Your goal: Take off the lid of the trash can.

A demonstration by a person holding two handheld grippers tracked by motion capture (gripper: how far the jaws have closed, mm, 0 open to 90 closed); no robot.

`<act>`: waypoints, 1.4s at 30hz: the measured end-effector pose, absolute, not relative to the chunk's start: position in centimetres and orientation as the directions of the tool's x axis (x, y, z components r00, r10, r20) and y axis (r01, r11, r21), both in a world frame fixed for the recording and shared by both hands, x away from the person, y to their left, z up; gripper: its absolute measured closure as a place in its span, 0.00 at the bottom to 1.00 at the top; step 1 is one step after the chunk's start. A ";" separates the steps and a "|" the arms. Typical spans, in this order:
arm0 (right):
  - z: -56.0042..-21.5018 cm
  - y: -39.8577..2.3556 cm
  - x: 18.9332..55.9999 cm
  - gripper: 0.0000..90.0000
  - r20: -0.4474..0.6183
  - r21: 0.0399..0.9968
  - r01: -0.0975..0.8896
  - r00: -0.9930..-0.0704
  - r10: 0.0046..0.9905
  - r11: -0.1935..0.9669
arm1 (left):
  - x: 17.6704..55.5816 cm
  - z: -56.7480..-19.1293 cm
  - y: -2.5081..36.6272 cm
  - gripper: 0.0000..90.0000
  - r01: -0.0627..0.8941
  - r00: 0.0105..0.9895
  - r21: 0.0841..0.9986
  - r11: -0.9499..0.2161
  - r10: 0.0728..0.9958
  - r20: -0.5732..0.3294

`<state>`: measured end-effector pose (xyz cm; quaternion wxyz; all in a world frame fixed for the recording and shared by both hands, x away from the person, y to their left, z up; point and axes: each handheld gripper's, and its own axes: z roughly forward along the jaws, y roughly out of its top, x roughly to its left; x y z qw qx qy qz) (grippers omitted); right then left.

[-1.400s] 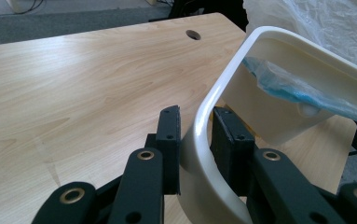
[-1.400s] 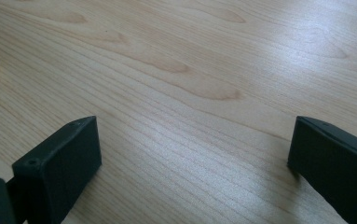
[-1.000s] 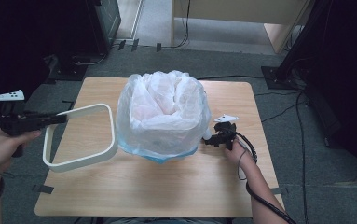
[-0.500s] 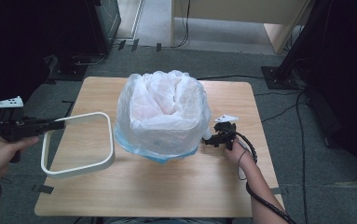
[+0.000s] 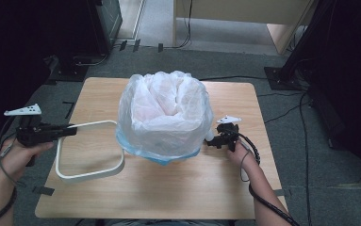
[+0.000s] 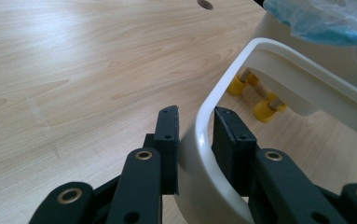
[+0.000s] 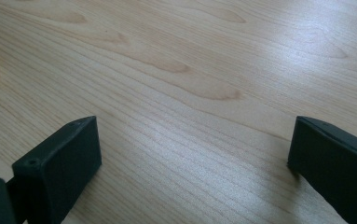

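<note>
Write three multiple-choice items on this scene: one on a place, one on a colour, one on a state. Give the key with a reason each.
1. Where does the white ring frame lie?
A. On the bin
B. On the table, at the bin's left in the high view
C. On the floor

2. What colour is the bag's lower edge around the bin?
A. Blue
B. Red
C. Black

3. How is the left tool set?
A. Open over bare wood
B. Shut on the bag
C. Shut on the ring frame

Key: 1 B, the high view shows the frame on the wood beside the bin. 2 A, a blue band shows under the white plastic. 3 C, the left gripper view shows both pads against the frame's rim.
</note>
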<state>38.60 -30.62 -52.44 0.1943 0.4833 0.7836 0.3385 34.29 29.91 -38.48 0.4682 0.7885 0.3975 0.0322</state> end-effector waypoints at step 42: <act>-52.4 -30.6 38.6 0.03 0.022 0.718 0.627 -0.454 0.891 0.302 | 38.4 -45.7 25.7 0.79 0.575 0.714 0.771 -0.274 0.629 -0.309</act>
